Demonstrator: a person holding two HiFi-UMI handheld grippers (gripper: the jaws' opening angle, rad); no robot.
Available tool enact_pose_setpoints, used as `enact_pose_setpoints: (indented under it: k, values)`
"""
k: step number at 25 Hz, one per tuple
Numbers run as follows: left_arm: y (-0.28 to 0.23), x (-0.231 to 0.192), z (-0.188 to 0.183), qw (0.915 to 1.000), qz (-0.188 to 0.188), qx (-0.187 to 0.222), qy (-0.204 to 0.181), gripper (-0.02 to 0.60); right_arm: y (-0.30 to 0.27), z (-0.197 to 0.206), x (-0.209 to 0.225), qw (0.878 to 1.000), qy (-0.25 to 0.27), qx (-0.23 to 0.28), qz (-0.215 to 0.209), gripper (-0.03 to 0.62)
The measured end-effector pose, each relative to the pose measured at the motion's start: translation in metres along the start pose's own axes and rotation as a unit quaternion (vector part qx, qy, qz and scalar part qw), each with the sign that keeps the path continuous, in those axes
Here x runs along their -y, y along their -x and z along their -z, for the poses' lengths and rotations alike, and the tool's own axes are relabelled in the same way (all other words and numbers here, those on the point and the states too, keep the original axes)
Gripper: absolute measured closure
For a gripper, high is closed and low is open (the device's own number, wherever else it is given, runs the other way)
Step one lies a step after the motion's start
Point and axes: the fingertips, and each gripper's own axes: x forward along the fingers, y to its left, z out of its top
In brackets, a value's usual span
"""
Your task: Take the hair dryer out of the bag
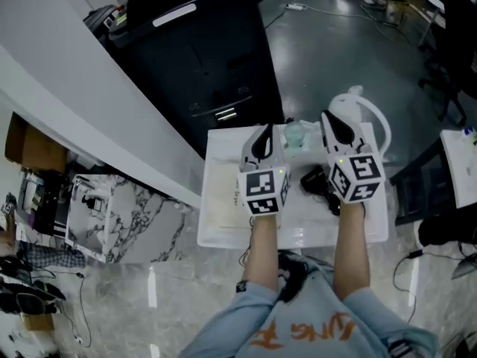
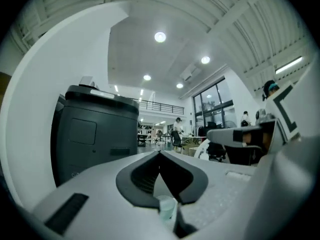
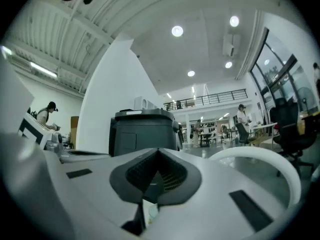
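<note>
Left gripper (image 1: 264, 134) and right gripper (image 1: 332, 121) are hovering, fingers pressed together, empty; hair dryer (image 1: 316, 182) is lying outside the bag (image 1: 222, 200), so the job is looking done.

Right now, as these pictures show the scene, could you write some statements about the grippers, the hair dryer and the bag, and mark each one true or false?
1. Both the left gripper and the right gripper have their jaws shut. True.
2. The right gripper holds the hair dryer. False: nothing is between its jaws, and the hair dryer lies on the table.
3. The hair dryer is outside the bag. True.
4. The bag hangs from the left gripper. False: it lies flat on the table, below that gripper in the head view.
5. A black machine stands beyond the table. True.
</note>
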Motion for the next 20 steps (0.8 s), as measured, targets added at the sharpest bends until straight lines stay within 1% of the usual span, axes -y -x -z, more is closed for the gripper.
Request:
enact_pose_setpoints:
  k: [1,3,8,13,20]
  values:
    - [0.004,0.001,0.006,0.9999,-0.008,-0.002,-0.01,0.58,0.004,0.0,-0.002,1.0,0.016,0.004,0.007,0.595]
    - [0.01,0.002,0.015,0.9996,-0.014,-0.003,-0.024,0.58,0.009,0.007,-0.006,0.999,0.034,0.002,0.004,0.595]
    - [0.012,0.001,0.024,0.9997,-0.01,-0.005,-0.02,0.58,0.018,0.025,-0.003,0.999,0.039,-0.012,0.003,0.595]
    - [0.01,0.007,0.027,0.9999,-0.005,-0.005,-0.014,0.58,0.025,0.028,0.011,0.999,0.045,-0.016,0.025,0.594]
    - [0.01,0.018,0.027,0.9997,0.015,0.001,-0.018,0.58,0.027,0.038,0.013,0.999,0.029,-0.025,0.03,0.594]
